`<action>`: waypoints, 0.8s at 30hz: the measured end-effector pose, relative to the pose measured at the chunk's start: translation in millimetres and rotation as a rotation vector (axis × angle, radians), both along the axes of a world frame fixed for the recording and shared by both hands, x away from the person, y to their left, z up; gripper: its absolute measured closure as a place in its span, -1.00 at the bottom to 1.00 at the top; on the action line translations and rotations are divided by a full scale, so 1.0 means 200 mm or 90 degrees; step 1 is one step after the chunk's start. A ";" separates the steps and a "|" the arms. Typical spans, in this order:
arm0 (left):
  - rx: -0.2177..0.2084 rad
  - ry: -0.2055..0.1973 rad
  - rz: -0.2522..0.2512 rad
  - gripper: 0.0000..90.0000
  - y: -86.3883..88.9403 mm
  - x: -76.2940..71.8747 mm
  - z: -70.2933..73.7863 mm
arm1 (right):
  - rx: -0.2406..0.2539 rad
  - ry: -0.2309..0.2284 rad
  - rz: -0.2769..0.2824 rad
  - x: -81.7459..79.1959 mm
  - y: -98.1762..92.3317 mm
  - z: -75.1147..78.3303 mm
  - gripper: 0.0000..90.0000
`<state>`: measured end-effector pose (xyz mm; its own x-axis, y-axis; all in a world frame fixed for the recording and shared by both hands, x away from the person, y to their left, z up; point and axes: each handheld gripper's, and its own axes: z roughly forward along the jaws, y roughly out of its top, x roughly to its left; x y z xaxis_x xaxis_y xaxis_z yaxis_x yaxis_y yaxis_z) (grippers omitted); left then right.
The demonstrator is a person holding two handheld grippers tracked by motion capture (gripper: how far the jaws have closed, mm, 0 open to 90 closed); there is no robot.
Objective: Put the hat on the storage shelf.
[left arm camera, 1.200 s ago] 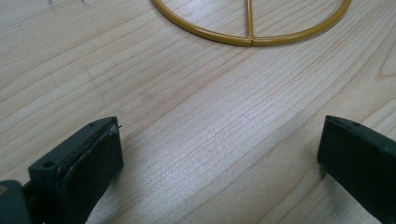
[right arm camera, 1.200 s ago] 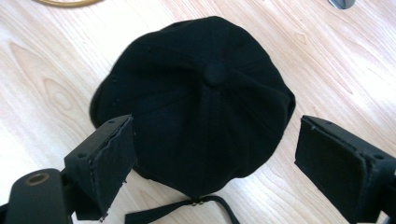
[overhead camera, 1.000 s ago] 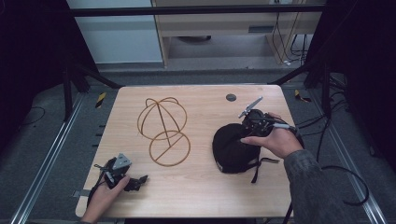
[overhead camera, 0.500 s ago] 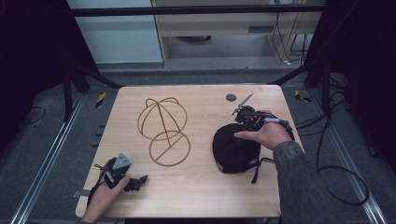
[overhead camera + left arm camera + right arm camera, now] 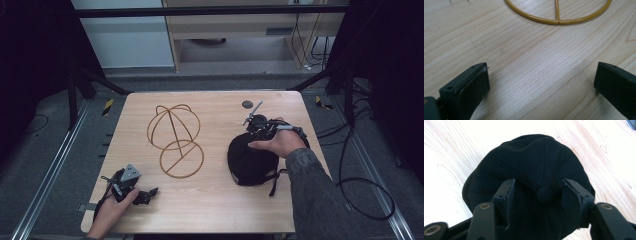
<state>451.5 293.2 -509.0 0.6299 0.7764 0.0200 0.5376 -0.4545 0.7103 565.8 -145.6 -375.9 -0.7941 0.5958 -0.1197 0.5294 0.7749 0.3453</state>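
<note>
A black cap lies crown up on the right half of the wooden table. My right gripper is lowered onto its crown. In the right gripper view the jaws have just been closing and stand on either side of the cap's top button, with a gap on each side; the gripper is open over the cap. A gold wire hat stand sits left of centre. My left gripper rests open on the table near the front left corner, nothing between its pads, facing the stand's base ring.
A small dark disc lies near the table's far edge. The cap's strap trails toward the front right. Black frame posts flank the table, and cables lie on the floor at the right.
My right gripper has moved left and down onto the cap's crown, and its jaws have narrowed around the top button. The left gripper has stayed put.
</note>
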 end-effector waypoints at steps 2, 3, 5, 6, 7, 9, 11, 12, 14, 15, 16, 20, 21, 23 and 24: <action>0.000 0.000 0.000 -1.00 0.00 0.00 0.00 | -0.002 0.003 -0.001 0.00 0.00 0.00 0.07; 0.000 0.000 0.000 -1.00 0.00 0.00 0.00 | -0.002 0.004 -0.001 0.01 0.00 -0.01 0.09; 0.000 0.000 0.000 -1.00 0.00 0.00 0.00 | -0.006 0.005 0.001 0.01 0.00 -0.01 0.18; -0.001 0.001 0.001 -1.00 0.00 0.00 0.00 | -0.007 0.004 -0.001 0.01 0.00 -0.01 0.26; -0.001 0.001 0.001 -1.00 0.00 0.00 0.00 | -0.010 0.005 0.002 0.01 0.00 -0.01 0.42; 0.000 0.000 0.000 -1.00 0.00 0.00 0.00 | -0.012 0.004 0.003 0.01 0.00 -0.01 0.48; -0.001 0.001 0.001 -1.00 0.00 0.00 0.00 | -0.016 0.005 0.007 0.01 0.00 -0.02 0.57; 0.000 0.000 0.000 -1.00 0.00 0.00 0.00 | -0.015 0.005 0.006 0.01 0.00 -0.02 0.60; 0.000 0.000 0.000 -1.00 0.00 0.00 0.00 | -0.017 0.005 0.008 0.01 0.00 -0.02 0.62; 0.000 0.000 0.000 -1.00 0.00 0.00 0.00 | -0.018 0.005 0.010 0.00 0.00 -0.02 0.63; 0.000 0.000 0.000 -1.00 0.00 0.00 0.00 | -0.018 0.005 0.010 0.00 0.00 -0.02 0.63; -0.001 0.001 0.001 -1.00 0.00 0.00 0.00 | -0.010 0.006 0.007 -0.01 -0.02 0.00 0.64; -0.001 0.001 0.001 -1.00 0.00 0.00 0.00 | -0.004 0.004 0.006 -0.02 -0.03 0.00 0.64; -0.001 0.001 0.001 -1.00 0.00 0.00 0.00 | 0.016 -0.003 0.001 -0.03 -0.07 0.04 0.64; -0.001 0.001 0.001 -1.00 0.00 0.00 0.00 | 0.016 -0.003 0.001 -0.03 -0.07 0.04 0.64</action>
<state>451.4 293.1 -509.0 0.6292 0.7770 0.0179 0.5391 -0.4529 0.7101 558.8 -158.8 -368.2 -0.7950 0.5968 -0.1088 0.5259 0.7674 0.3668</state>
